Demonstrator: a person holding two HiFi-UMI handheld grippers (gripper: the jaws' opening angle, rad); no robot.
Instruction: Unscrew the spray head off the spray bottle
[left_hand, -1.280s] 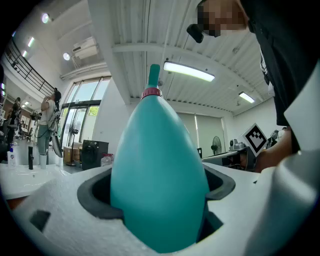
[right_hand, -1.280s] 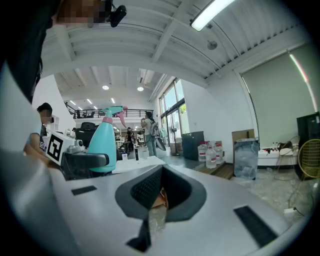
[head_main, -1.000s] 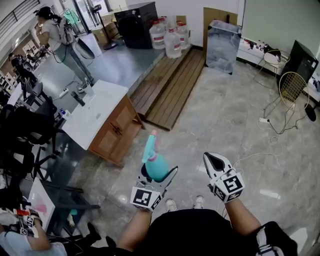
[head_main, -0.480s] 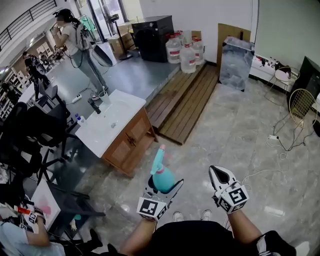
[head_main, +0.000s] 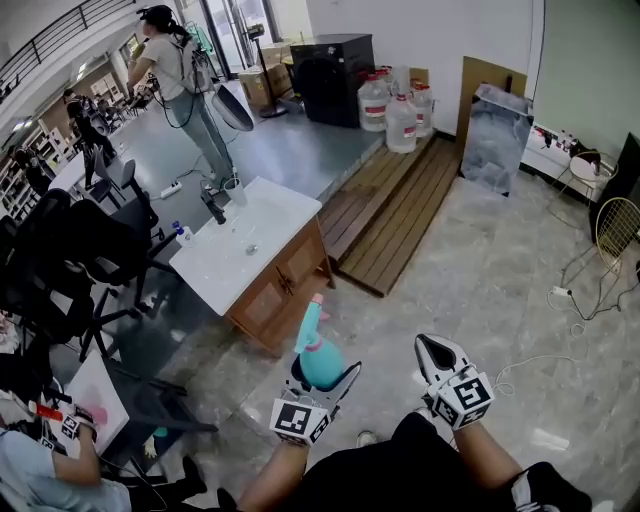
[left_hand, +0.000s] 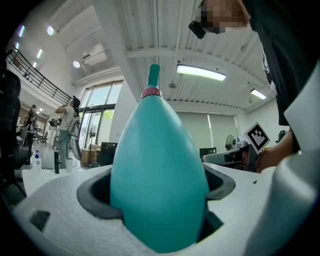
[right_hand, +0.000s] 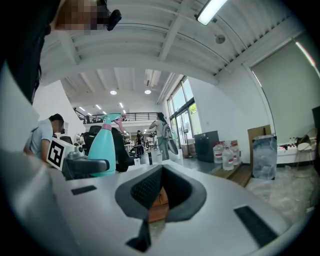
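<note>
Just short of the sink counter (head_main: 240, 250), over bare floor (head_main: 480, 280), the left gripper (head_main: 322, 366) clamps its fingers (left_hand: 60, 210) on the teal spray bottle (head_main: 318, 358), steadying its body. Its spray head (head_main: 311, 318) sticks out free, likely for the right gripper (head_main: 432, 350), whose fingers sit together, empty.

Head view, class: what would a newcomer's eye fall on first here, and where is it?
The teal spray bottle stands out first, upright and clamped in the left gripper low in the middle, with its spray head on top. Beside it, the right gripper is shut and empty. Beyond them, at centre left, a white sink counter sits on a wooden cabinet.
</note>
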